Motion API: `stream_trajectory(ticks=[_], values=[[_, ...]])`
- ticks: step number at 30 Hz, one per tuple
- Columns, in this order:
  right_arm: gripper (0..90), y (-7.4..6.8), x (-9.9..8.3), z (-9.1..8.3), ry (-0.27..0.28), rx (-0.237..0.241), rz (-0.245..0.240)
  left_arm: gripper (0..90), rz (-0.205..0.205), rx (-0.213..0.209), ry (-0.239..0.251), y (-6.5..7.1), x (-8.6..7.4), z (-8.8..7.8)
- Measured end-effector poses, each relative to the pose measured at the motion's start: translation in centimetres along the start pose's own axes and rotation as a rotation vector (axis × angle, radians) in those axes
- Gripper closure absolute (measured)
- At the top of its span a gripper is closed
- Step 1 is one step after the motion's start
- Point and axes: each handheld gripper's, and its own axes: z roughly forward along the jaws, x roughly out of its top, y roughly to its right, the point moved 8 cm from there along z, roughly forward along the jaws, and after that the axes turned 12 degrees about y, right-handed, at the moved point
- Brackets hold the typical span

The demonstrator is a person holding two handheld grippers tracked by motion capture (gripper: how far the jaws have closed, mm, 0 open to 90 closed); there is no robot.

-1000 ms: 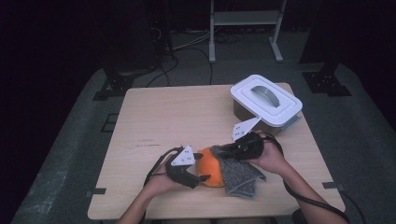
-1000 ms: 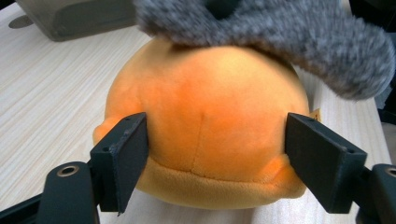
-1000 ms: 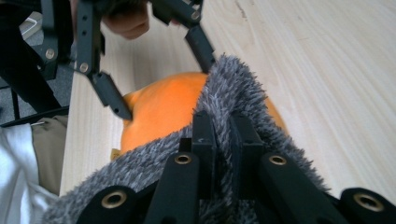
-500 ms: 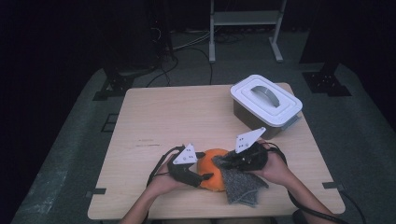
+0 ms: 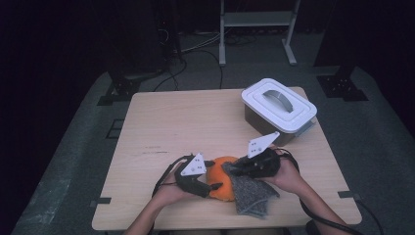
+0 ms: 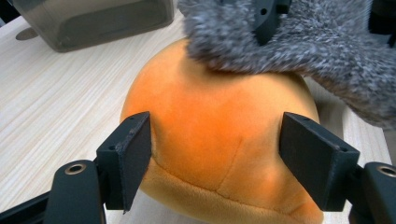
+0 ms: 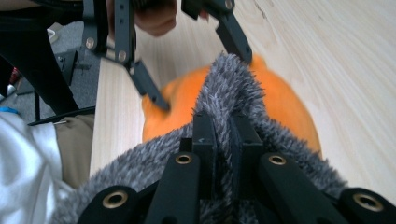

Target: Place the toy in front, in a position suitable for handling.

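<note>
The orange plush ball (image 5: 222, 182) rests on the worktop (image 5: 195, 122) near its front edge, between the two hands. The left gripper (image 6: 215, 154) straddles the ball from the person's left: its jaws have just been closing, with the ball between them, and they stand either side of it at a medium width; in the left gripper view the pads lie against or just beside the plush, and firm contact cannot be confirmed. This placement appears intended to steady the ball. The right gripper (image 7: 223, 135) has its jaws narrowed tight on a fold of the grey furry cloth (image 5: 252, 193), holding one edge raised over the ball's top while the remainder trails onto the worktop at the person's right. The hold suggests the cloth is being drawn over the ball as a cover. A lidded box (image 5: 278, 108) with a white lid and handle stands well apart at the far right of the worktop and obstructs nothing. The main hindrance is the left gripper's jaws occupying the side the cloth must cover.
</note>
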Motion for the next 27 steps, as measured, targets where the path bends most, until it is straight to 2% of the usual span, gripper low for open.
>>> stream_trajectory(ticks=[3, 5, 10, 12, 15, 17, 20, 21, 22, 23, 25, 26, 27], values=[[81.7, 0.0, -0.9, -1.0, -0.001, -0.011, 0.020, 26.3, 0.003, -0.001, 0.003, 0.1, 0.1, 0.1], [81.7, 0.3, -1.1, -1.8, -0.024, -0.030, 0.014, 26.4, 0.008, -0.002, 0.001, 0.1, 0.2, 0.2], [81.6, 1.0, 0.1, -2.1, -0.035, -0.058, -0.018, 26.4, 0.025, -0.003, 0.003, 0.2, 0.2, 0.1], [81.6, 1.6, 1.1, -1.4, -0.028, -0.056, -0.018, 26.3, 0.028, -0.001, -0.002, 0.2, 0.2, 0.1], [81.6, 1.6, 1.2, -0.6, -0.037, -0.043, -0.024, 23.5, 0.014, 0.005, -0.002, -0.2, 0.3, -0.2], [81.6, 1.3, 0.9, 0.1, -0.044, -0.038, -0.031, 21.8, -0.015, 0.008, 0.013, -0.4, 0.5, -0.5], [81.7, 0.8, 0.5, 0.2, -0.038, -0.038, -0.032, 16.9, -0.056, 0.017, 0.045, -0.9, 1.0, -0.9], [81.7, 0.6, 0.3, 0.1, -0.035, -0.037, -0.040, 15.2, -0.061, 0.027, 0.040, -1.0, 1.0, -1.0], [81.7, 0.0, 0.0, -0.1, -0.036, -0.020, -0.042, 10.6, -0.087, 0.031, 0.017, -1.2, 0.7, -0.7], [81.7, 0.0, 0.0, -0.1, -0.036, -0.020, -0.042, 10.4, -0.087, 0.031, 0.017, -1.2, 0.7, -0.7], [81.7, -0.4, -0.2, -0.3, -0.045, -0.024, -0.055, 10.9, -0.111, 0.004, 0.004, -0.9, 0.4, -0.3], [81.7, -0.7, -0.3, -0.5, -0.048, -0.019, -0.064, 20.2, -0.088, -0.035, -0.014, -0.3, 0.1, 0.0], [81.7, -0.7, -0.3, -0.5, -0.048, -0.019, -0.064, 22.9, -0.088, -0.035, -0.014, -0.3, 0.1, 0.0]])
